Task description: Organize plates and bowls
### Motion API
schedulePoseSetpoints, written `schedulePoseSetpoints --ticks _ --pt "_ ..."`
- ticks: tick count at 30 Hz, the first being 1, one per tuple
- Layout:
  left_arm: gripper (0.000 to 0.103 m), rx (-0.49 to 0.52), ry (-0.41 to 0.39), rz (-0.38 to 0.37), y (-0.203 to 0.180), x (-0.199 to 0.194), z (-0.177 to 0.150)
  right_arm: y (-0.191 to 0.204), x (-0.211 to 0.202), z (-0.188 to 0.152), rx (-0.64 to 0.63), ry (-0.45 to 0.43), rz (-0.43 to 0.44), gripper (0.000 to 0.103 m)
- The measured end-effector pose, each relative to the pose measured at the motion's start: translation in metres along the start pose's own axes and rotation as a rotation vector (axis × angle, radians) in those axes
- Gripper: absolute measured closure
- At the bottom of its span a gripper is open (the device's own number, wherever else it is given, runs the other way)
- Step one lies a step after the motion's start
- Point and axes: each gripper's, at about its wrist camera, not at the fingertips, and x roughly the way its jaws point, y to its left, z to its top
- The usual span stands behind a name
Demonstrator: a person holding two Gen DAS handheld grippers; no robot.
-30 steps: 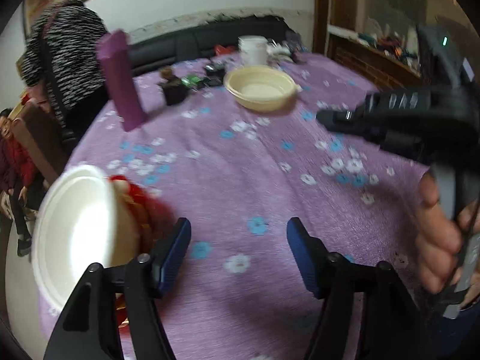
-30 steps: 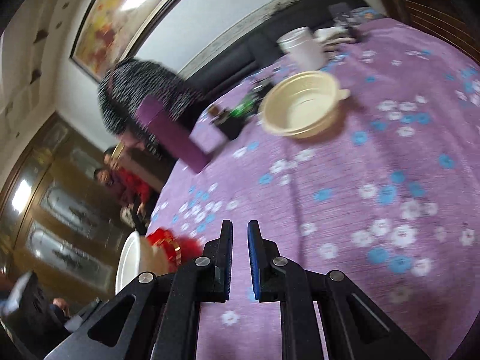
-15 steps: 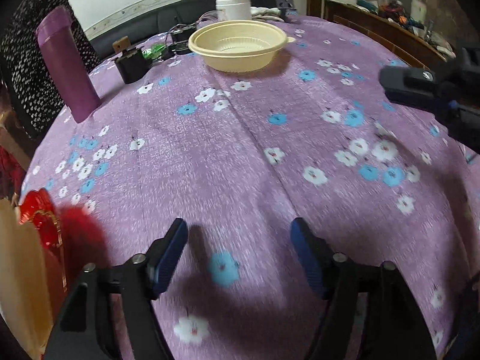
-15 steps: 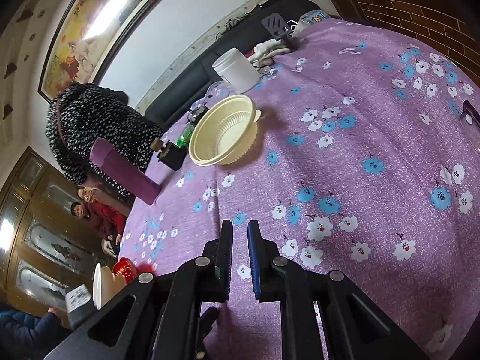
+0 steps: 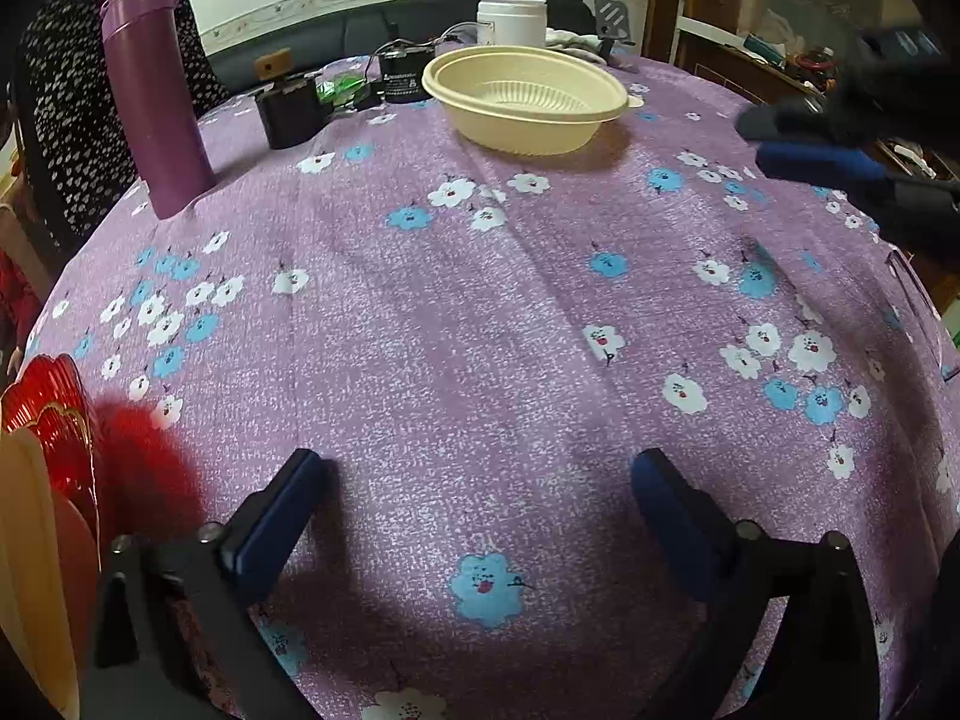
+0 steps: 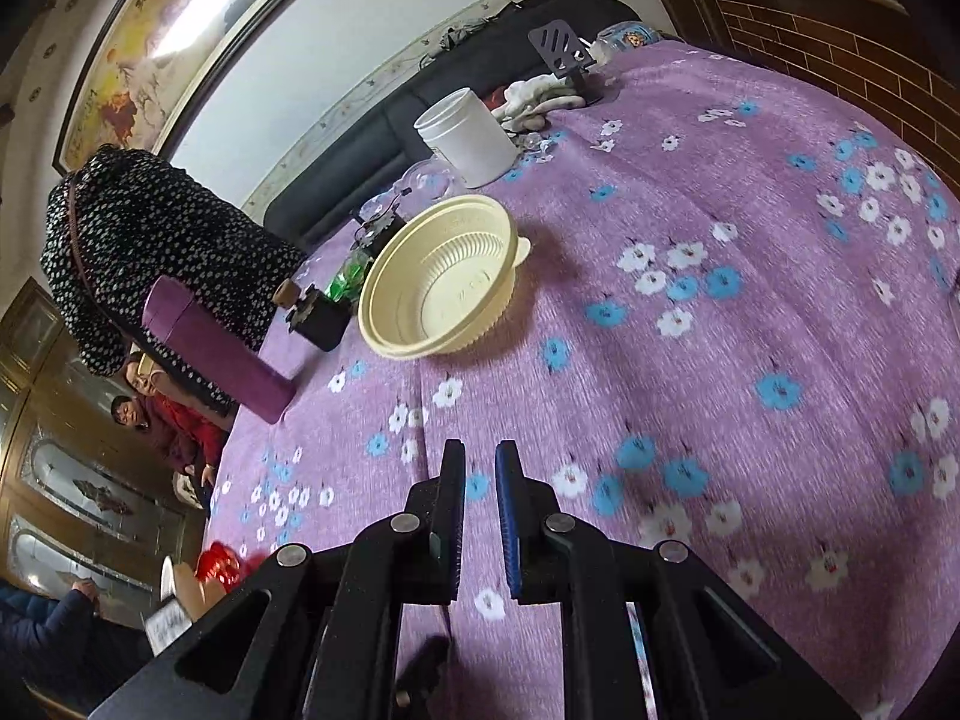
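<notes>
A cream plastic bowl stands upright at the far side of the purple flowered table; the right wrist view shows the same cream bowl ahead and slightly left. My left gripper hangs low over the cloth, its jaws opening wide with nothing between them. A red plate and a cream dish sit at its far left. My right gripper has its jaws nearly together, just opening, with nothing between them. It enters the left wrist view as a blurred right gripper right of the bowl.
A tall purple bottle, a small black box and a white jar stand near the far edge. A person in a spotted top stands behind the table. Two people sit at the left. A phone stand sits far right.
My left gripper's jaws have spread wider and it has sunk toward the cloth; the red plate and cream dish slid to the frame's left edge. My right gripper has moved closer to the cream bowl.
</notes>
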Motion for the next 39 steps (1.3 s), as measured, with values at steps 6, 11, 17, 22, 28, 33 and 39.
schedulePoseSetpoints --ticks 6,11,17,22,28,33,39 --pt "0.0 -0.001 -0.002 0.002 0.0 0.0 0.0 0.002 0.023 0.021 0.032 0.005 -0.002 0.08" --pt "0.0 -0.001 -0.002 0.002 0.0 0.0 0.0 -0.001 0.048 0.042 0.065 0.005 -0.005 0.08" --pt "0.0 -0.001 -0.003 0.002 0.0 0.0 0.0 -0.005 0.09 0.066 0.096 0.037 -0.029 0.08" --pt "0.0 -0.001 -0.003 0.002 0.0 0.0 0.0 -0.01 0.116 0.073 0.112 0.078 -0.019 0.082" --pt "0.0 0.005 -0.004 -0.007 0.0 -0.001 0.001 -0.008 0.093 0.063 0.091 0.044 -0.039 0.093" --pt "0.001 0.018 -0.067 -0.004 -0.001 -0.015 0.001 -0.012 0.058 0.043 0.035 0.035 -0.089 0.094" --pt "0.001 0.047 -0.156 -0.034 -0.01 -0.048 -0.007 -0.031 0.008 0.013 0.014 0.026 -0.126 0.094"
